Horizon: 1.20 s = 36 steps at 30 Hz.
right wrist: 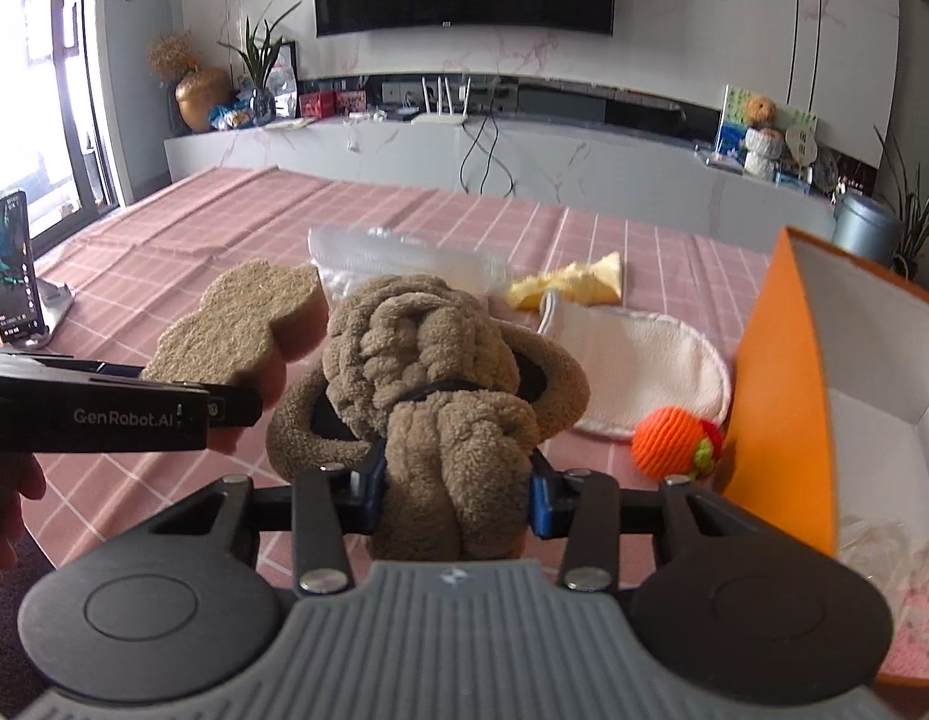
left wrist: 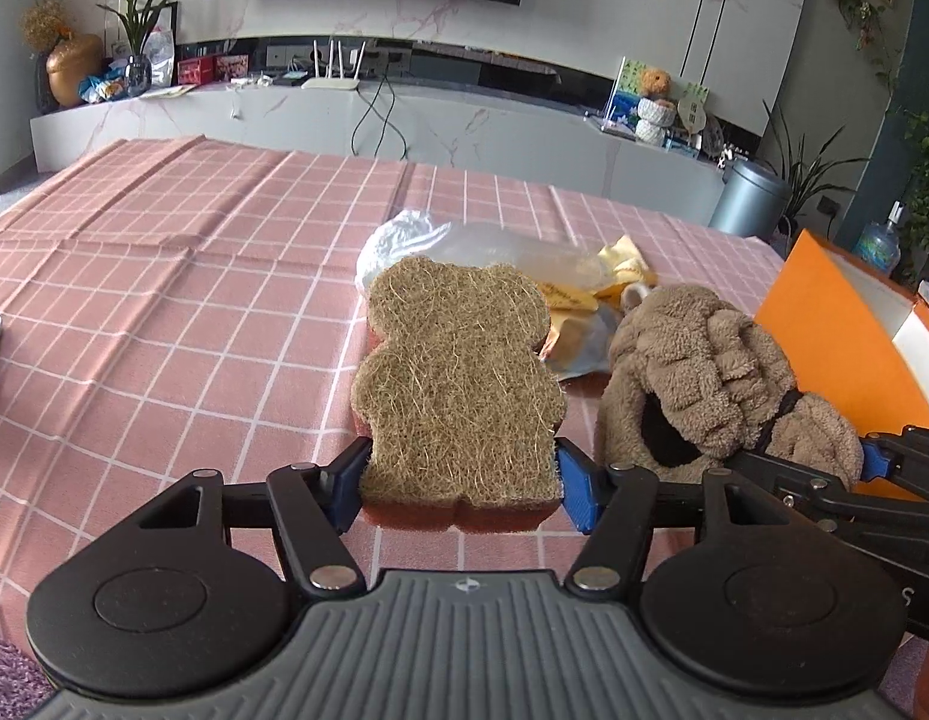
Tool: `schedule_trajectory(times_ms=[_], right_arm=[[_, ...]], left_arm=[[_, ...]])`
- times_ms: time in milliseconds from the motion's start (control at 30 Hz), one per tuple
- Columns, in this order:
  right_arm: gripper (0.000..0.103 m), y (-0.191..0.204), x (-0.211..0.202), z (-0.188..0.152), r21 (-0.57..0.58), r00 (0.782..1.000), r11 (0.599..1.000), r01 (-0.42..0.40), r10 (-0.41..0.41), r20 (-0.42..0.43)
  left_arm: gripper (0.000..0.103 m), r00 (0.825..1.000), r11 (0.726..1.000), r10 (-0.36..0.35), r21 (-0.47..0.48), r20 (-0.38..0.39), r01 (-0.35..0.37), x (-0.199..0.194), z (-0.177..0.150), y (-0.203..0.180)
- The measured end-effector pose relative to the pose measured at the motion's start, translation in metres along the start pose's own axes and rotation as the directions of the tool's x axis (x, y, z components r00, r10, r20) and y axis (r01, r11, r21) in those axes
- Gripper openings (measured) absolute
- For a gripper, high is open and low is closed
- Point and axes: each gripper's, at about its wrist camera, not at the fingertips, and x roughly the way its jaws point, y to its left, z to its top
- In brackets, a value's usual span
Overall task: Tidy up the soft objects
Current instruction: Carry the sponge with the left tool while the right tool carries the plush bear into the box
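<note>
Left gripper (left wrist: 461, 483) pinches bear-shaped sponge (left wrist: 458, 384), lifted over the tablecloth (left wrist: 164, 276); right gripper (right wrist: 458, 495) clamps brown plush (right wrist: 431, 384). Step: carry phase. Next, likely: move both right and release into orange box (right wrist: 776, 372).

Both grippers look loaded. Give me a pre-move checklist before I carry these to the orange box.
1. Left gripper shut on bear-shaped sponge: ok.
2. Right gripper shut on brown plush toy: ok.
3. Both items lifted off the tablecloth: cannot tell.
4. Orange box open: ok.
5. Room left inside box: cannot tell, interior mostly out of view.
6. Orange knitted ball against box wall, near the path: not ok.
</note>
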Motion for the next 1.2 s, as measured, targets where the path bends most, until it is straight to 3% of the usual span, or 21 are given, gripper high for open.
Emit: schedule_trajectory(times_ms=[367,733,967,1200], right_arm=[[0.043,-0.013,-0.062,0.010,0.012,0.990,0.999,0.037,-0.039,0.136],[0.043,-0.054,-0.115,0.003,0.099,0.966,0.987,0.127,-0.146,0.213],[0.043,-0.091,-0.137,0.005,0.146,0.949,0.970,0.193,-0.222,0.223],[0.043,-0.131,-0.150,0.004,0.159,0.941,0.952,0.260,-0.286,0.178]], left_arm=[[0.072,0.995,0.996,-0.065,0.060,0.079,0.061,-0.039,0.011,-0.034],[0.072,0.977,0.976,-0.184,0.140,0.104,0.169,-0.047,0.019,-0.074],[0.073,0.960,0.947,-0.265,0.214,0.094,0.240,-0.037,0.032,-0.112],[0.073,0.937,0.892,-0.346,0.321,0.036,0.317,-0.017,0.039,-0.162]])
